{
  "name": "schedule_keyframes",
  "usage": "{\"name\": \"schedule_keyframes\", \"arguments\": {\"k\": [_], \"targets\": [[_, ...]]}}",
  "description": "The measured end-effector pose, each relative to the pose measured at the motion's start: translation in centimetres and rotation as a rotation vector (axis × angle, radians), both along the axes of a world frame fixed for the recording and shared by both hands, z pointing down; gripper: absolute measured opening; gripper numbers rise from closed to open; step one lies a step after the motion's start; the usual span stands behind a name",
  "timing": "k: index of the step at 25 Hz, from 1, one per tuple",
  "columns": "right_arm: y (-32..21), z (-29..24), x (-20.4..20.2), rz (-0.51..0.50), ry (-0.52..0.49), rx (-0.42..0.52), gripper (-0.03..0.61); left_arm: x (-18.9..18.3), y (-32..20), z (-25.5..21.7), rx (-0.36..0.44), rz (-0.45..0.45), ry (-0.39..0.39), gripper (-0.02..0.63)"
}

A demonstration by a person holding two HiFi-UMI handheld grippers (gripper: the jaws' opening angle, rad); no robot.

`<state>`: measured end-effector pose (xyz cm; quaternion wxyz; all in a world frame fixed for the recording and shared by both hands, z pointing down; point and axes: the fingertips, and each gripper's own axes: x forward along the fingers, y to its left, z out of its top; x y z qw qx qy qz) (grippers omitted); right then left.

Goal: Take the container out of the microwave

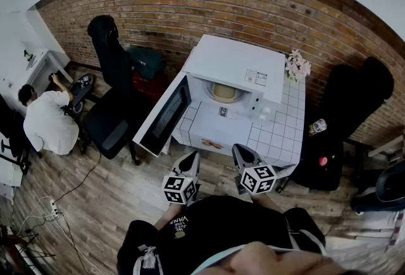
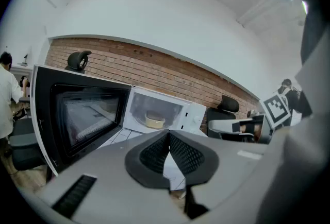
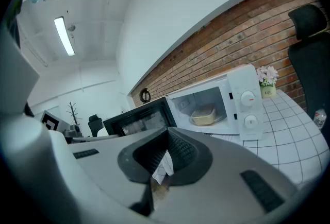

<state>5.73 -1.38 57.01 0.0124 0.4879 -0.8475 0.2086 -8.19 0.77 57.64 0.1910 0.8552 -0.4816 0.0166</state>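
The left tongs [image 2: 168, 138] and the right tongs [image 3: 166, 138] are both staying out in front of the tiled surface [image 1: 278, 138], each pressed together and pinching nothing, pointing toward the microwave [image 1: 235, 65]. The container [image 1: 223, 91] is sitting inside the open cavity, straight ahead and well apart from both, its longer side seemingly facing the opening. The door [image 1: 166, 117] is jutting out on the left, so the right tongs are probably getting the clearer line in.
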Motion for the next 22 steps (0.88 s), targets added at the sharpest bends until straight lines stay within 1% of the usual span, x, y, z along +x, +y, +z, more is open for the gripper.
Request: {"name": "schedule_keyframes", "arguments": {"k": [5, 8, 11, 14, 22], "targets": [[0.3, -0.6, -0.9, 0.012, -0.030, 0.046, 0.005, -0.7, 0.2, 0.2, -0.005, 0.017, 0.006, 0.010], [0.5, -0.3, -1.1, 0.038, -0.035, 0.049, 0.005, -1.3, 0.3, 0.4, -0.004, 0.029, 0.015, 0.011], [0.7, 0.4, -1.2, 0.067, -0.022, 0.039, 0.005, -1.9, 0.4, 1.0, -0.010, 0.038, 0.023, 0.010], [0.4, 1.1, -1.2, 0.086, 0.018, 0.031, 0.005, -2.1, 0.3, 1.6, -0.019, 0.049, 0.020, 0.010], [-2.2, 1.1, 0.1, 0.043, 0.040, 0.027, 0.005, -0.6, -2.1, 1.8, -0.038, 0.026, 0.027, 0.009]]}}
